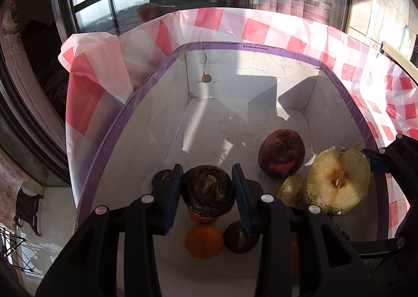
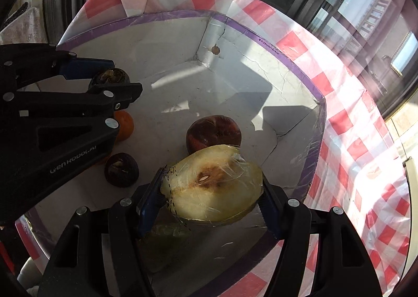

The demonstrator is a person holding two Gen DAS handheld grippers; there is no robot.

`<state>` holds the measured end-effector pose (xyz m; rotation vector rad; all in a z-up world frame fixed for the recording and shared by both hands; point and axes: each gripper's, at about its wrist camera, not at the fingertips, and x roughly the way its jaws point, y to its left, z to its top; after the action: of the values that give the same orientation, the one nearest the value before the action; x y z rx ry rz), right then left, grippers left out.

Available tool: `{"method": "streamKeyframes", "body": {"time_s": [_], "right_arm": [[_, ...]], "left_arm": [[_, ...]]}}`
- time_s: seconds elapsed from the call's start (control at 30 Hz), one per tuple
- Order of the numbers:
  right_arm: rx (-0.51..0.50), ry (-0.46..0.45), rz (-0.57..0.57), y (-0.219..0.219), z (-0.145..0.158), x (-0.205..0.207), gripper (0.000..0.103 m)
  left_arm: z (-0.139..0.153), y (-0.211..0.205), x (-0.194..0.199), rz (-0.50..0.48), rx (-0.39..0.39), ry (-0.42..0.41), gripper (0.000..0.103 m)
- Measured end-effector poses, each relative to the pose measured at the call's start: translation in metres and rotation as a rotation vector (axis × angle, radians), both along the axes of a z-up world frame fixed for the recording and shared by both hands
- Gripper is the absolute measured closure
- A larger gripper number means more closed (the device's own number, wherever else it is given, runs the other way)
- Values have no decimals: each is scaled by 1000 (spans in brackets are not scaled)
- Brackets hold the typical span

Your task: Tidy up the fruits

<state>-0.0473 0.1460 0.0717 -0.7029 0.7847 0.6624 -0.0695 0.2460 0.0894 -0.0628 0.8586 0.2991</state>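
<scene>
A: Left wrist view first. The left hand-held gripper has its blue pads clamped on a dark round fruit, poised over the white box with the purple rim.

B: And it's tilted down into the near corner, where an orange and another dark fruit already sit. Looks to me like like goes with like.

A: That's my reading too. Off to the right, the cut apple half comes in wrapped in film, cut face toward us, above a second pale piece. A whole reddish apple rests on the box floor behind.

B: Over to the right wrist view. The right hand-held gripper is pinching that cut apple half across its width, jaws about halfway apart because the fruit is broad.

A: Core and seed face up, so the pads bear on the skin side edges, not the soft flesh. Sensible.

B: The reddish apple sits just beyond it; I'd say the apples are being grouped on this side.

A: And the left hand-held gripper shows at the left, dark fruit held, above the orange. The box stands on the surface under a red-checked cloth.
</scene>
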Motion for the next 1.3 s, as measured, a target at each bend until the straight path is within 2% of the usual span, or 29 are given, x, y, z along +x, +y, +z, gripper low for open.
{"method": "streamKeyframes", "body": {"time_s": [0.3, 0.37, 0.53, 0.63, 0.7, 0.83, 0.87, 0.9, 1.03, 1.17, 1.23, 1.3], "right_arm": [[-27, 35, 5, 10, -6, 9, 41], [-32, 34, 2, 10, -7, 10, 39], [-2, 42, -11, 2, -3, 12, 27], [-4, 35, -4, 1, -3, 11, 23], [-5, 30, 1, 1, -2, 10, 19], [-6, 25, -2, 0, -1, 10, 17], [-5, 30, -1, -1, 0, 10, 17], [-6, 35, -1, -1, 0, 11, 17], [-10, 74, -3, 1, 2, 15, 17], [15, 129, -4, 2, 5, 19, 16], [25, 197, 14, 5, 4, 22, 17], [20, 224, 15, 9, 2, 24, 17]], "left_arm": [[-5, -1, 10, -16, -16, 76, 64], [-6, -1, 10, -18, -19, 84, 64], [-7, 1, 8, -15, -43, 85, 62], [-6, -1, 6, -12, -42, 78, 46], [-7, -2, 6, -7, -30, 81, 29], [-10, -3, 5, 12, -37, 89, 18], [-8, -2, 4, 16, -43, 80, 7], [-6, -2, 3, 20, -46, 68, 2], [-10, 2, 8, 48, -47, 119, 2], [-12, 4, 8, 47, -78, 125, 2], [-13, 7, 8, 26, -127, 130, 2], [-16, 12, 8, 15, -186, 136, 2]]}}
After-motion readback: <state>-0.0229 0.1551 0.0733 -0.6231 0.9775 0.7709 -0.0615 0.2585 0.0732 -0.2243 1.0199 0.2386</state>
